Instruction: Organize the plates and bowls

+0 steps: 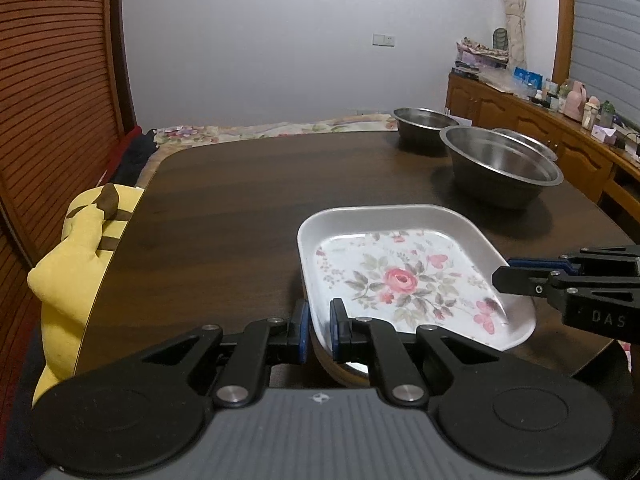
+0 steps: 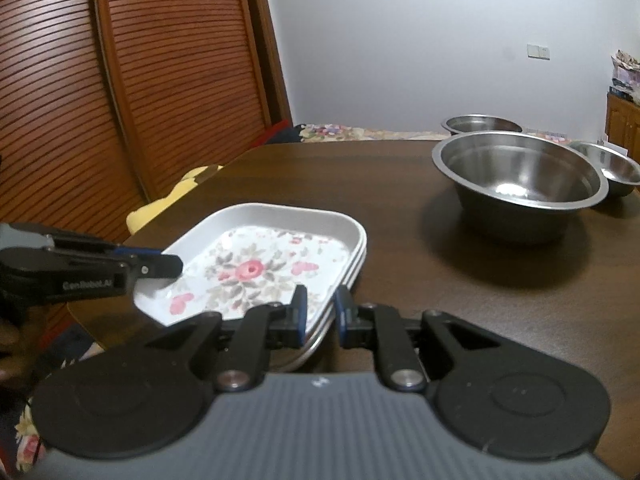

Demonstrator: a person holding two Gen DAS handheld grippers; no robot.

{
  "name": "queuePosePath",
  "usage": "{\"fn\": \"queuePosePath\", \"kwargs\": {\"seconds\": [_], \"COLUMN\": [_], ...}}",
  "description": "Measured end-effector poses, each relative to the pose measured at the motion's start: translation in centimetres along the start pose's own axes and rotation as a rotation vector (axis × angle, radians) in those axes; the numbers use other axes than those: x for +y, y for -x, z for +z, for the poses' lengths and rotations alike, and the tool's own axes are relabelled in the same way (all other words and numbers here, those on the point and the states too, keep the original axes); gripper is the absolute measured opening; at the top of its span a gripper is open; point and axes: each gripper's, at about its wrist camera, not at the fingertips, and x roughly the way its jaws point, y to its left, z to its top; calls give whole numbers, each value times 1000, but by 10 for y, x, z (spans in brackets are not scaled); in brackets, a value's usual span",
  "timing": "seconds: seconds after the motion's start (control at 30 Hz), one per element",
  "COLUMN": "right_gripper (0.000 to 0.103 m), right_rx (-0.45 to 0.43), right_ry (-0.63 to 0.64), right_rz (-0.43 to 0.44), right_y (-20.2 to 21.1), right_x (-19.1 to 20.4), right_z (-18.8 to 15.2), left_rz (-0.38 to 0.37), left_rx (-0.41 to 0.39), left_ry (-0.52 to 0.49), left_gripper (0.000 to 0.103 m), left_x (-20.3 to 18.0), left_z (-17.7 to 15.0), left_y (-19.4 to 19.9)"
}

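Note:
A white square plate with a pink rose pattern [image 1: 404,276] [image 2: 256,264] tops a small stack of plates at the table's near edge. My left gripper [image 1: 319,330] straddles the plate's near left rim, one finger inside and one outside, closed on it. My right gripper [image 2: 322,314] straddles the opposite rim in the same way, closed on the stack's edge. Each gripper shows in the other's view, left [image 2: 160,266] and right [image 1: 504,276]. Three steel bowls stand at the far right: a large one [image 1: 500,166] [image 2: 520,178] and two smaller ones [image 1: 424,122] [image 2: 608,166].
The dark wooden table [image 1: 248,216] [image 2: 480,280] has rounded corners. A yellow plush cushion [image 1: 76,248] sits off its left edge. A slatted wooden door [image 2: 140,80] stands to the left. A cluttered sideboard [image 1: 560,120] runs along the right wall.

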Motion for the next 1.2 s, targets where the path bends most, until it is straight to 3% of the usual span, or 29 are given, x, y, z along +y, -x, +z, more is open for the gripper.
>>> {"fn": "queuePosePath", "kwargs": {"seconds": [0.33, 0.67, 1.03, 1.2], "right_gripper": [16, 16, 16, 16], "right_rx": [-6, -65, -170, -208], "right_ry": [-18, -18, 0, 17], "right_rz": [20, 15, -19, -61], "right_y": [1, 19, 50, 58], "right_x": [-2, -10, -28, -46], "right_z": [-2, 9, 26, 33], "left_rz": [-9, -19, -78, -106], "left_rx": [-8, -59, -106, -116], "left_ry": [21, 43, -12, -41], "left_gripper": [11, 21, 28, 36], "left_x": [3, 5, -30, -53], "left_z": [-2, 15, 47, 62], "left_y": [0, 13, 6, -7]}}
